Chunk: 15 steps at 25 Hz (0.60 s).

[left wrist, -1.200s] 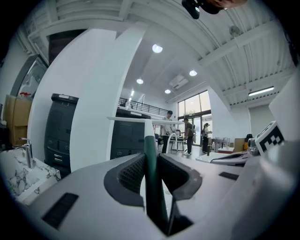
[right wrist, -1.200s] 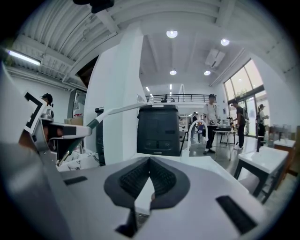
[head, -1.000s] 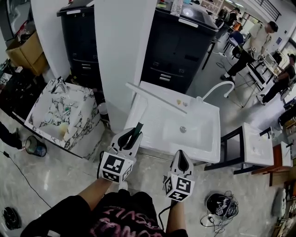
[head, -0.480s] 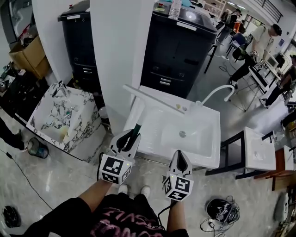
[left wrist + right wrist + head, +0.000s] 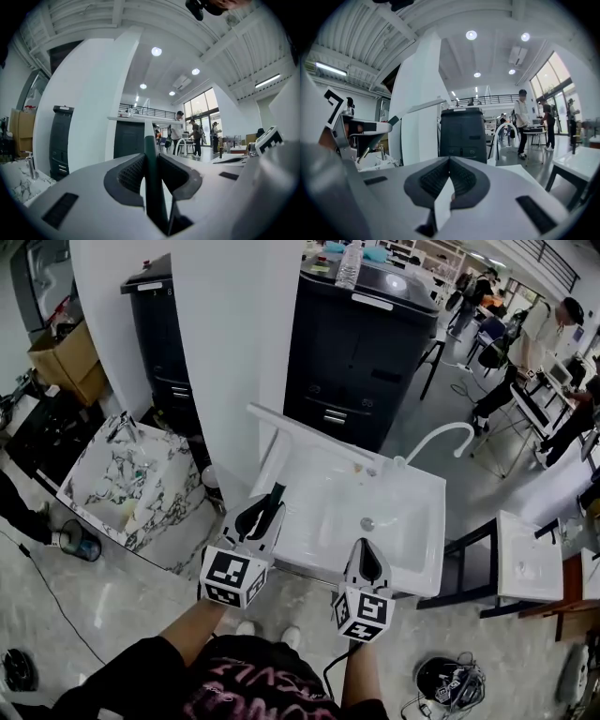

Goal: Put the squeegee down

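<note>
The squeegee [image 5: 309, 439] is off the ground, held up over the left part of the white sink [image 5: 424, 507], with its long pale blade lying slantwise above the sink's far left corner and its dark green handle [image 5: 151, 178] running back toward the person. The left gripper [image 5: 265, 512] has that handle clamped between its two pads, which press on it from both sides, and it sits at the sink's near left edge. From the right gripper view the blade [image 5: 419, 108] shows as a pale bar up and to the left.

The right gripper [image 5: 364, 554] hangs over the sink's near rim, just this side of the drain [image 5: 367, 523]. Its pads meet at the tips and nothing is between them.

A curved white faucet [image 5: 441, 435] rises at the sink's far right corner. Behind the sink stands a black cabinet [image 5: 361, 343], to the sink's left a white pillar [image 5: 230, 362], and farther left a marble-patterned basin [image 5: 127, 488]
</note>
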Available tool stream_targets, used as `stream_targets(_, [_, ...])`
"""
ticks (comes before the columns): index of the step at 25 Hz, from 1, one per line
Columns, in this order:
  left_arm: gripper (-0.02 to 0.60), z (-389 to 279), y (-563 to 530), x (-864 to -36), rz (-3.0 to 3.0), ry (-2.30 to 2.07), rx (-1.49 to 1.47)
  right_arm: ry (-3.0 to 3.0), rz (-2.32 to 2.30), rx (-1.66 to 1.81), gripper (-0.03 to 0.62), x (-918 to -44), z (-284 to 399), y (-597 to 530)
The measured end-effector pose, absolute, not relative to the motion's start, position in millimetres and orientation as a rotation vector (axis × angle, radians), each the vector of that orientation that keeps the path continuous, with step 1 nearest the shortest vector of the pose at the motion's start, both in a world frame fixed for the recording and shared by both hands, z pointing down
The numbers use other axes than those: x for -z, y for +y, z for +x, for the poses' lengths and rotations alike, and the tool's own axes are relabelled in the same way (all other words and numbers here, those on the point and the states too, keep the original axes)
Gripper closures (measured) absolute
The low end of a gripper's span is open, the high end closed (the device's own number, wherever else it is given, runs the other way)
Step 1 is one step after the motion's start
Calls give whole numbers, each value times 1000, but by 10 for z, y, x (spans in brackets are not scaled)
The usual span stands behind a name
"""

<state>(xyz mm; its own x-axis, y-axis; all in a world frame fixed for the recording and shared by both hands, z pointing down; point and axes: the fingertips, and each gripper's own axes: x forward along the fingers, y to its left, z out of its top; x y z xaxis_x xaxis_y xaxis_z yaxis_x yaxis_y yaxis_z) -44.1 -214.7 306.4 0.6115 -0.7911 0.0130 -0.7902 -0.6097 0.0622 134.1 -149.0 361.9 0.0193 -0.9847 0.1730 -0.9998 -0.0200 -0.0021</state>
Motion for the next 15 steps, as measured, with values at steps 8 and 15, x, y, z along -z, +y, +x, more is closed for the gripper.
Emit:
stream_targets(8, [485, -191, -2296, -3095, 2764, -1370, -1, -2137, 2132, -203, 574, -3663, 1542, -1669])
stream_targets(15, [485, -47, -2497, -3287, 2728, -1383, -44, -2135, 2105, -250, 574, -3851, 1713, -1830])
